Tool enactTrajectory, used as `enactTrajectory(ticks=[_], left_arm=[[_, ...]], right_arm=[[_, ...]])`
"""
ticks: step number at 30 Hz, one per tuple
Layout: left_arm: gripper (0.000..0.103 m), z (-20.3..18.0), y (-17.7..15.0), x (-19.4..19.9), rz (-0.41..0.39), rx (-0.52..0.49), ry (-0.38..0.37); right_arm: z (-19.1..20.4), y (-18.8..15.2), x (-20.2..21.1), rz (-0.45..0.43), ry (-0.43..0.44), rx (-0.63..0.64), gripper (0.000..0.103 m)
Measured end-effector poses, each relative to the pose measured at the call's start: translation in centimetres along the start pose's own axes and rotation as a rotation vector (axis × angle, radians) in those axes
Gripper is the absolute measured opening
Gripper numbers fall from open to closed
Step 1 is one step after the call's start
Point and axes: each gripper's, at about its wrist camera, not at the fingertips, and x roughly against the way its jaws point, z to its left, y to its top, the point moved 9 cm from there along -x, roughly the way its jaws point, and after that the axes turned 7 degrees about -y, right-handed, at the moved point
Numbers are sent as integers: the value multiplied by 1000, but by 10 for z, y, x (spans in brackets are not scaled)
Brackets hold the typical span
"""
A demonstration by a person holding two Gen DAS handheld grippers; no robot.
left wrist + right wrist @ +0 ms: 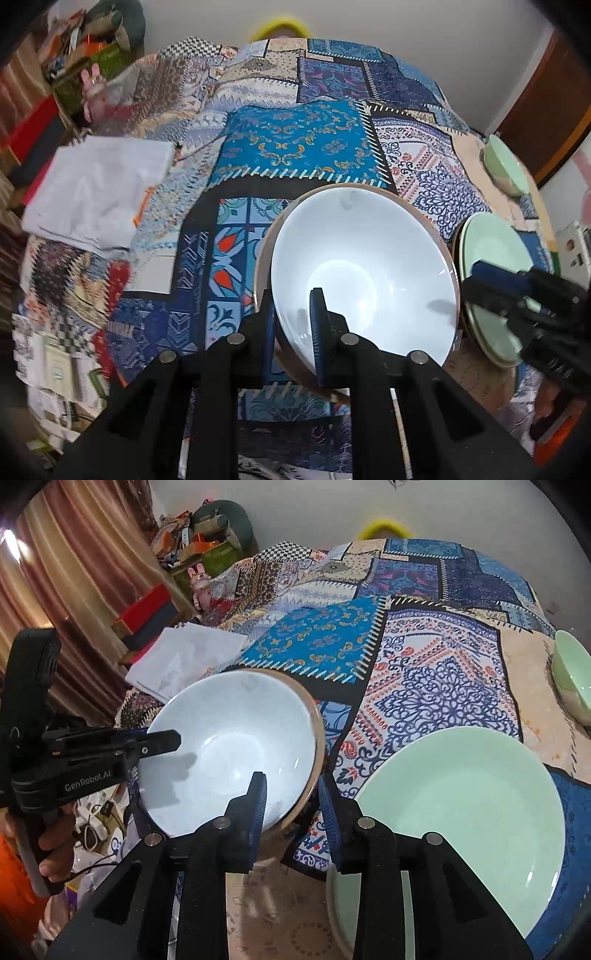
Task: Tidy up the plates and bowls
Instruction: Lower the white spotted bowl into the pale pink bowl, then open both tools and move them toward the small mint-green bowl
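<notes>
Patchwork cloth (424, 657) covered the counter. Left tongs (293, 325) were clamped on the rim of the white bowl (365, 273), held tilted above the cloth beside the green plates (465, 812). Right tongs (291, 805) stood apart, holding nothing. Best, I think, to level the bowl first, then lower it slowly toward the green bowl (570, 672).
</notes>
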Motion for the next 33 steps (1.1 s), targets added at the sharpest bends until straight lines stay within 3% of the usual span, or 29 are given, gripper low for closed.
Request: enactTrajectory(ticks=[6, 13, 20, 26, 28, 33], left_arm=[[27, -3, 7, 14, -33, -35, 53], [36, -31, 23, 41, -96, -54, -10], [63, -92, 45, 65, -200, -144, -52], [84, -147, 65, 73, -261, -215, -118], [87, -164, 73, 73, -278, -238, -129], [90, -197, 87, 58, -270, -262, -158]], right_arm=[[-12, 3, 19, -31, -5, -11, 30], [-35, 6, 41, -76, -30, -40, 34], [-75, 15, 74, -145, -64, -94, 39], [-119, 22, 108, -214, -130, -144, 58], [-138, 24, 120, -243, -157, -169, 65], [-180, 26, 142, -286, -218, -215, 66]])
